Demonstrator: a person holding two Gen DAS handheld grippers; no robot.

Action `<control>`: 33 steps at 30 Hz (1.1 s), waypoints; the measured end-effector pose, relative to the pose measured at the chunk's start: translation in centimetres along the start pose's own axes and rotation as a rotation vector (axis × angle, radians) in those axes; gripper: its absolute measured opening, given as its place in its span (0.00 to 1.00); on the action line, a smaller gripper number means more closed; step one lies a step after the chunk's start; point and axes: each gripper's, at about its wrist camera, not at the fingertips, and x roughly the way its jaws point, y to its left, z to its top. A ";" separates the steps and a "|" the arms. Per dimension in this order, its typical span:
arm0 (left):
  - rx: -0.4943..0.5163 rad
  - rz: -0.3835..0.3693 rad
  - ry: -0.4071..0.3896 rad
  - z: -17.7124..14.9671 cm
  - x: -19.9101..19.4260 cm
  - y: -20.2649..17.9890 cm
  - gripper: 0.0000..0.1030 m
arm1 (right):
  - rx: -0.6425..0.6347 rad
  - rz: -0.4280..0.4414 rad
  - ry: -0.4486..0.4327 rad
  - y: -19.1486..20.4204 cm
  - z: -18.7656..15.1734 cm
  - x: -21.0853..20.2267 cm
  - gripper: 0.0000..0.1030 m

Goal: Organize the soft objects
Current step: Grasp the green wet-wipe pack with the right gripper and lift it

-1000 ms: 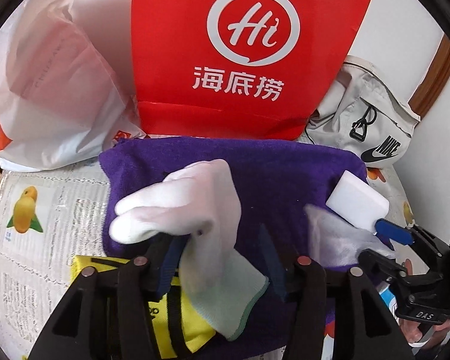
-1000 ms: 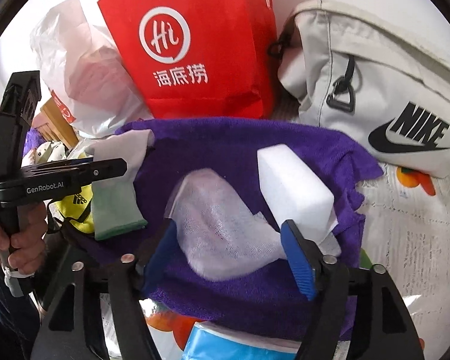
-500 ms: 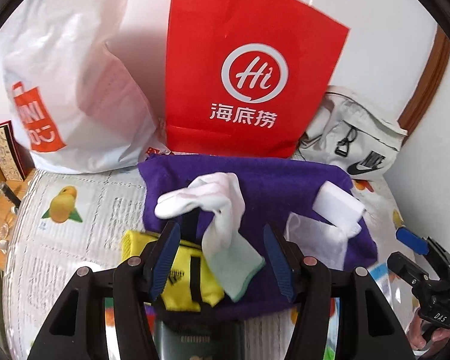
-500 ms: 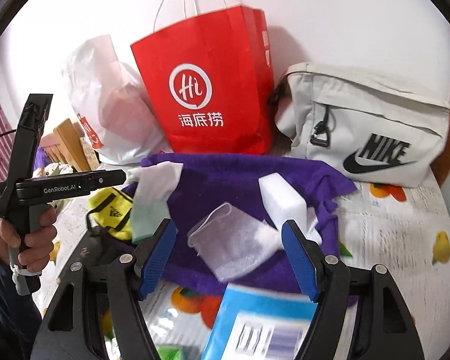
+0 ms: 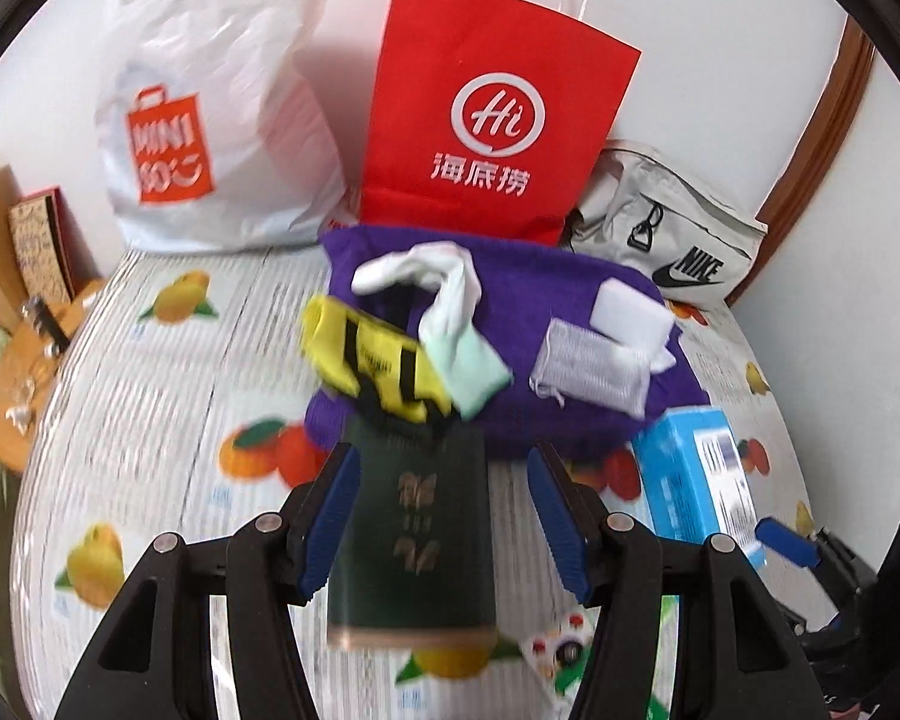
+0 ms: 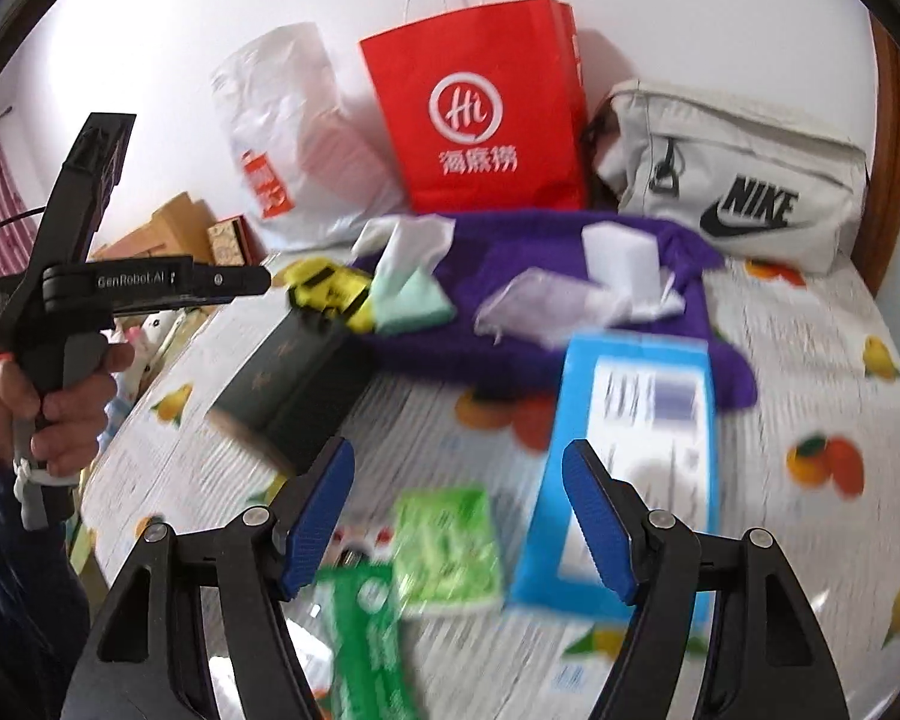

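The left claw (image 5: 444, 528) stands half wide and grips nothing; a dark green rectangular box with gold marks (image 5: 414, 534) lies on the table beneath the gap between its blue pads, not touched by them. The right claw (image 6: 456, 516) is wide and bare, hanging above a green plastic packet (image 6: 447, 546) and the near edge of a light blue cardboard box (image 6: 630, 468).

The soft things sit gathered on a folded purple fleece towel (image 5: 510, 294) at twelve o'clock from both claws, on a table covered with a white cloth printed with fruit (image 5: 150, 420). In the left wrist view a white knitted glove with a pale green cuff (image 5: 444, 306) drapes across the towel's ten o'clock part. A yellow sock with black stripes (image 5: 378, 360) lies touching it at the towel's eight o'clock edge, partly over the dark green box. A white mesh pouch (image 5: 594, 366) lies at the towel's three o'clock side, with a white foam sponge block (image 5: 630, 312) just behind it, touching.

Behind the towel a red paper bag with white lettering (image 5: 486, 114) stands upright against the wall. A white plastic shopping bag with an orange logo (image 5: 210, 120) slumps at its nine o'clock, and a beige canvas waist bag with a black logo (image 5: 678, 234) at its three o'clock.

In the right wrist view a person's hand (image 6: 48, 408) grips the left tool's handle at nine o'clock.
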 end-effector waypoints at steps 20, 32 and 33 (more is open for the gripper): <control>-0.014 -0.020 0.049 -7.1 -0.5 2.5 0.55 | 0.017 -0.086 0.069 1.8 -7.5 4.4 0.58; -0.024 -0.033 0.064 -8.2 -0.3 3.7 0.55 | 0.089 -0.072 0.093 2.0 -6.8 6.2 0.18; -0.027 -0.035 0.063 -8.4 -0.4 3.8 0.55 | 0.081 -0.076 0.093 2.2 -6.8 6.0 0.18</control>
